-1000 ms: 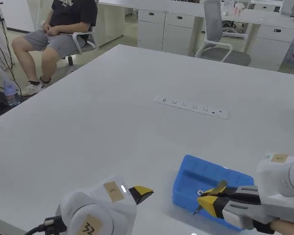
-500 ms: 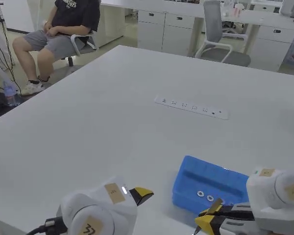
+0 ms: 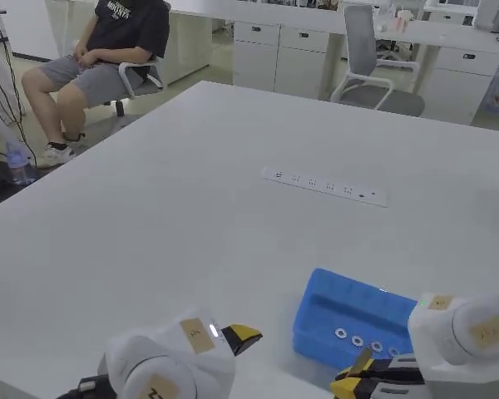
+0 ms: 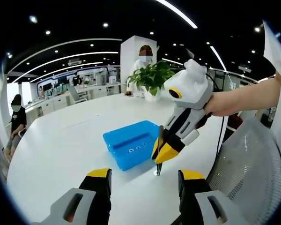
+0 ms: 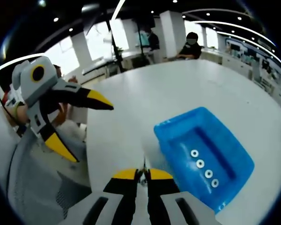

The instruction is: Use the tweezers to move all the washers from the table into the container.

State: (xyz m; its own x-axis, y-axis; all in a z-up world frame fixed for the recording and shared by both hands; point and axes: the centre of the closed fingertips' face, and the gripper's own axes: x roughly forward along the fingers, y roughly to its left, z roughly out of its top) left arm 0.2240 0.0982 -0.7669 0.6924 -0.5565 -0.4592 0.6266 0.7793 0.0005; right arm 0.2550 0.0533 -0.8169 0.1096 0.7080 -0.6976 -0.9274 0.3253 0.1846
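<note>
Washers [image 5: 200, 163] lie in blue container [image 5: 180, 140]; right gripper [image 5: 144, 174] fingers pinch tweezers [image 4: 158, 168] just beside it; left gripper [image 4: 145, 175] fingers spread, holding nothing.

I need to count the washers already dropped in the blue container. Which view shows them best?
The right gripper view: four washers lie in a clear row in the container. The head view shows three beside the right gripper, which may hide more; the left gripper view shows them as tiny dots.

Washers [image 4: 137, 148] in blue container [image 4: 129, 161]
</note>
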